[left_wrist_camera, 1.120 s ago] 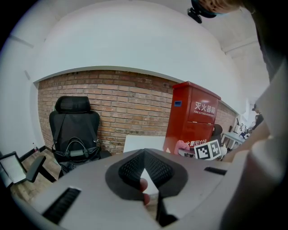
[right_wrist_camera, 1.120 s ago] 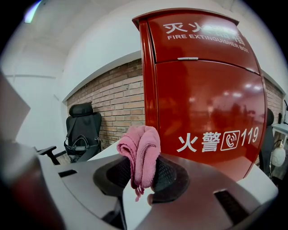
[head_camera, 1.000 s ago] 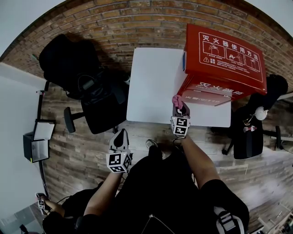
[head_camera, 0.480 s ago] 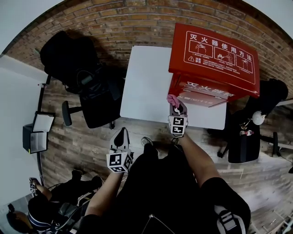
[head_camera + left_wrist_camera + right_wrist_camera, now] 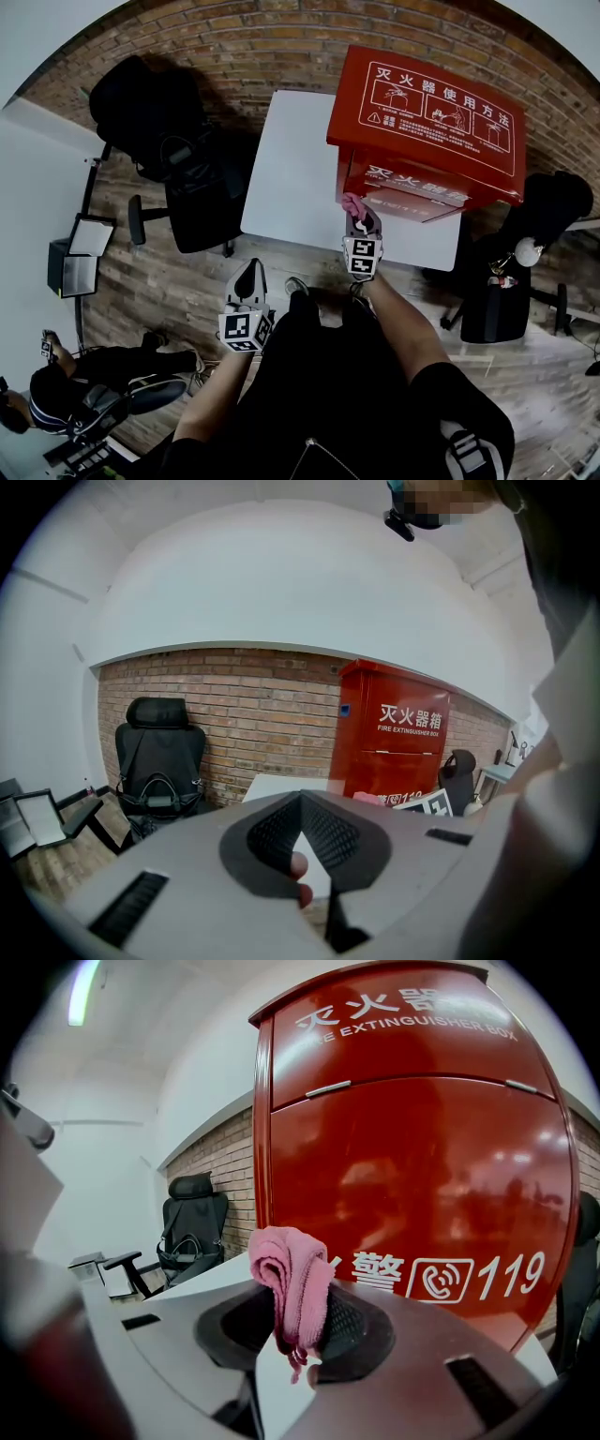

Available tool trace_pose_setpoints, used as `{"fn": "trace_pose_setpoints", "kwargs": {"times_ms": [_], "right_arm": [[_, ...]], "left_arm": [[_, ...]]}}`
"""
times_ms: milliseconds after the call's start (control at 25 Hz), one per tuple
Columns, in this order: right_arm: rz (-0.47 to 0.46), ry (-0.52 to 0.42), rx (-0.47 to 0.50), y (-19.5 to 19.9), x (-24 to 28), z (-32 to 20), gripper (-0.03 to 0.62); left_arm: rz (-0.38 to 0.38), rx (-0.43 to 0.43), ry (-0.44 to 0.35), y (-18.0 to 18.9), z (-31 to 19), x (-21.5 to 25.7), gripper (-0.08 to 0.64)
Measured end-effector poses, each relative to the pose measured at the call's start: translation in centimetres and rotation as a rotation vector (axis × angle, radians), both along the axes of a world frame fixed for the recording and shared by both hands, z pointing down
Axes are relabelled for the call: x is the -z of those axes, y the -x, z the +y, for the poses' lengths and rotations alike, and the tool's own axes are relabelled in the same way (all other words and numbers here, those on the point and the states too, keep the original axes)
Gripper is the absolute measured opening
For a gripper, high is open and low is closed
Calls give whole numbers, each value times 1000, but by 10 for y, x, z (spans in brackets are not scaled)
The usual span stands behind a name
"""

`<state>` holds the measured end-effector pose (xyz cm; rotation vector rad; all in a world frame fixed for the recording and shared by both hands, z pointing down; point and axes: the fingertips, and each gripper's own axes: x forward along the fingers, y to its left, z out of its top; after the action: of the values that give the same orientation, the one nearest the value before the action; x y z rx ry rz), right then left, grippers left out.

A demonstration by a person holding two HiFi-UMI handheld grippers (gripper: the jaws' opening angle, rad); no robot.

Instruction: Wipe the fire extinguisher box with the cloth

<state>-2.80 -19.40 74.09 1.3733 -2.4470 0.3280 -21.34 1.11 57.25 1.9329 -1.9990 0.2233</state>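
The right tongs (image 5: 292, 1327) are clamped on a pink cloth (image 5: 289, 1279), which stands up bunched between the pads with a frayed end hanging below. The cloth is held up to the lower front of the red box (image 5: 422, 1176), beside the white print ending in 119; whether it touches the panel I cannot tell. The box stands upright on the right part of a white bench (image 5: 291, 178), its back to a brick wall (image 5: 281, 47). In the head view the right tongs reach over the bench's near edge, the arm stretched forward

The left tongs (image 5: 301, 799) are together at the tips with nothing between them. They are held low, short of the bench, over the wood floor (image 5: 178, 291) and well apart from the box. A black chair (image 5: 178, 169) with a bag on its seat stands left of the bench. Another person (image 5: 66, 398) sits low on the floor at the far left
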Motion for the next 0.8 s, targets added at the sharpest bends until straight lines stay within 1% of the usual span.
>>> {"fn": "trace_pose_setpoints", "kwargs": {"times_ms": [400,640,800], "right_arm": [[-2,-6,32,-24,-6,-1,112],[4,9,37,-34,-9,0,112],[8,3,44,-41,-8,0,112]], "left_arm": [[4,10,-18,-33,6,5,18],[-3,31,-21,-42,10,6,18],[7,46,-23,-47,12,6,18]]}}
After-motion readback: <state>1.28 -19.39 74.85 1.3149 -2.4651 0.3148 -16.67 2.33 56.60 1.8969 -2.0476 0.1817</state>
